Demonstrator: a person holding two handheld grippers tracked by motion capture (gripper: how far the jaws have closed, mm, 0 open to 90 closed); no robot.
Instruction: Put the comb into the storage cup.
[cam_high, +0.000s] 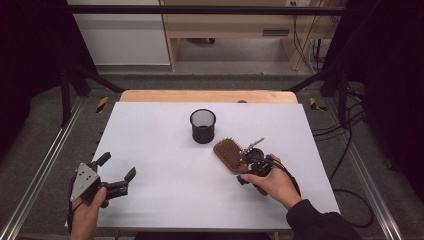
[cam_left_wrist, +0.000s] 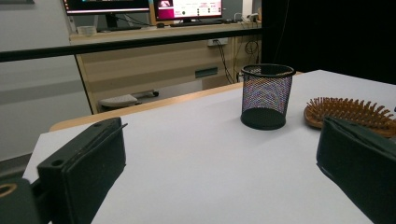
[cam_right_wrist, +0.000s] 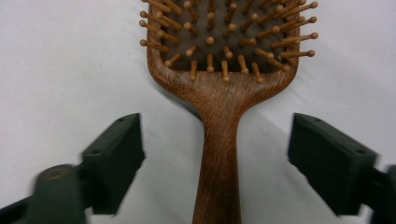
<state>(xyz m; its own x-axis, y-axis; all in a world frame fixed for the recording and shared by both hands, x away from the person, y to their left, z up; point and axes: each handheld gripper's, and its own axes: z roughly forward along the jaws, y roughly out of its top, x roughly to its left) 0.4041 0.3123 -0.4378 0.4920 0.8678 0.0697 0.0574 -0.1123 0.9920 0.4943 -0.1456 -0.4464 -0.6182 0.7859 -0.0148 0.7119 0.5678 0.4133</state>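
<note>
Two grippers work over a white table (cam_high: 165, 165), one at each side of the high view. At the left, the left gripper (cam_high: 116, 168) sits near the front left corner of the table, held by the person's left hand (cam_high: 86, 212), with its grey three-cornered plate on top. Its jaws are spread wide with nothing between them. In the left gripper view the two black jaws rise at either side of the bare white surface, and beyond them stand the cup and the brush.

Toward the middle, a black mesh cup (cam_high: 203, 126) stands upright on the table, its mouth open to the top. It is apart from both grippers, and in the left gripper view the cup (cam_left_wrist: 266, 95) stands just left of the brush's head.

Right of the cup and a little nearer the person lies a wooden hairbrush (cam_high: 229, 153), bristles up, close to the cup but not touching it. Its handle points toward the right gripper (cam_high: 248, 161), which the right hand (cam_high: 276, 184) holds at the handle end. In the right gripper view the handle of the hairbrush (cam_right_wrist: 219, 140) runs straight up between the two black jaws. The jaws stand open on either side of it, with a clear gap of white table between each pad and the wood, so the brush is not pinched.
</note>
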